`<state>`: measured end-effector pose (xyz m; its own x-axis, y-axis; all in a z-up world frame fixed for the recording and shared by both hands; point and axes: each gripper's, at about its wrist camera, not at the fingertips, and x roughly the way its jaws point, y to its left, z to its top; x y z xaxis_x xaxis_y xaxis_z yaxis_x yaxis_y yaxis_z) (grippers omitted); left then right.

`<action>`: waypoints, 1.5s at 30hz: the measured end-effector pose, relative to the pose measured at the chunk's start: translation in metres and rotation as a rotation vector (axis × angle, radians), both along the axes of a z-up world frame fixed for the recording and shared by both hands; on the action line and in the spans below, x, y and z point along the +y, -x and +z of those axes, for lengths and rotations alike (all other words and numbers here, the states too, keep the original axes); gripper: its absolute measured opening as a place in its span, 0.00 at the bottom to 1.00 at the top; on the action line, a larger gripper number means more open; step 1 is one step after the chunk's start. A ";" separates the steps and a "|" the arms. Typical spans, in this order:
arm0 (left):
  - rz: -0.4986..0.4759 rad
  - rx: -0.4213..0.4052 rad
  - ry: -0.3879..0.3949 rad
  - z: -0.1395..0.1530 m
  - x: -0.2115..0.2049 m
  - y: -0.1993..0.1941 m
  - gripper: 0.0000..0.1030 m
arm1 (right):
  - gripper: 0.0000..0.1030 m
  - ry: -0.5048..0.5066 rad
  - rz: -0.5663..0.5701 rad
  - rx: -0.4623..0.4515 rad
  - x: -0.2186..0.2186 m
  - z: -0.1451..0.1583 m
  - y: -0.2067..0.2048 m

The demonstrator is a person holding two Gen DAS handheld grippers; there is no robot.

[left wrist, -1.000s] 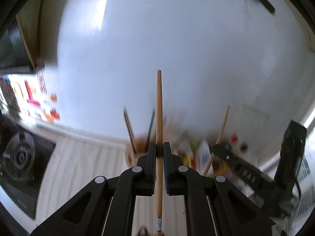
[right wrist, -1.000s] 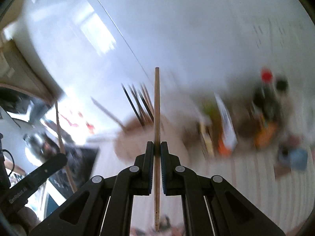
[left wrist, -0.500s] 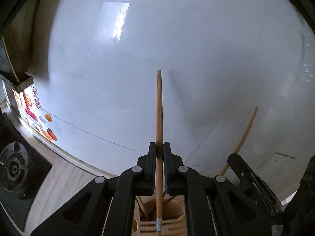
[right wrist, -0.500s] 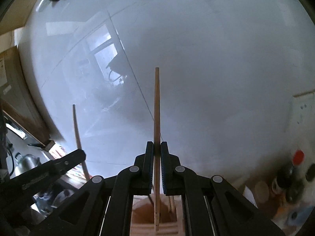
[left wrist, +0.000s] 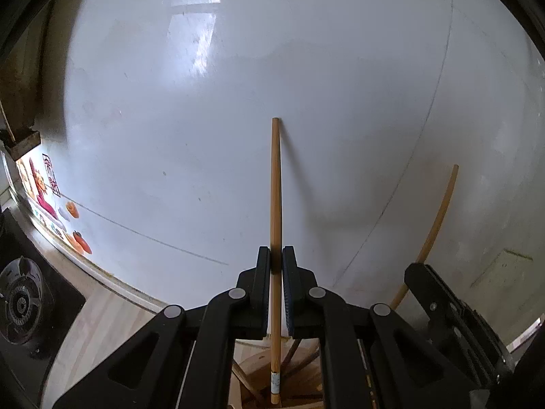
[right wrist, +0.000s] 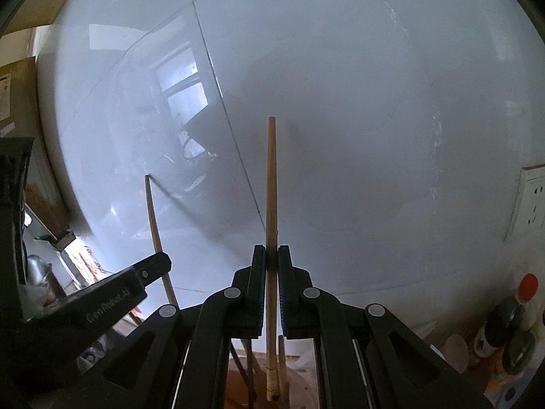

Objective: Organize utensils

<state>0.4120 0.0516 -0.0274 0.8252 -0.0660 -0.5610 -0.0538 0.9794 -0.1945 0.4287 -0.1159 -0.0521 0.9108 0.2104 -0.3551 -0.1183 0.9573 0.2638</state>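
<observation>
Between the jaws of the left gripper stood a chopstick, pinched tight with hardly any gap. It pointed straight up along the fingers, its top end toward the white wall. Its bottom end hung over the wooden holder, which sat just below the gripper. The right gripper was squeezed the same way on a second chopstick, also upright over the holder. Farther off beside the wall were a stove burner and bottles.
</observation>
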 end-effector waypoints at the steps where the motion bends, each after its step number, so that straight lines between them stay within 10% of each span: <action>1: -0.009 0.007 -0.006 -0.001 -0.001 0.000 0.05 | 0.07 0.001 0.002 0.003 0.001 -0.002 -0.001; 6: -0.038 0.042 -0.039 0.008 -0.001 0.015 0.11 | 0.07 0.009 0.031 0.043 0.001 -0.005 -0.004; 8: -0.028 0.045 -0.057 0.015 0.000 0.025 0.27 | 0.08 0.009 0.050 0.071 0.003 -0.007 -0.005; 10: -0.008 0.035 -0.061 0.022 0.004 0.039 0.68 | 0.10 0.013 0.059 0.091 0.004 -0.006 -0.003; 17: 0.071 0.087 -0.124 0.019 0.022 0.086 1.00 | 0.35 0.021 0.023 0.140 -0.010 0.003 0.031; 27: 0.128 0.193 -0.235 -0.011 0.016 0.123 1.00 | 0.96 0.178 -0.050 0.273 -0.001 -0.016 0.082; 45: 0.059 0.150 -0.235 0.033 0.005 0.231 1.00 | 1.00 0.274 -0.140 0.246 -0.016 0.018 0.192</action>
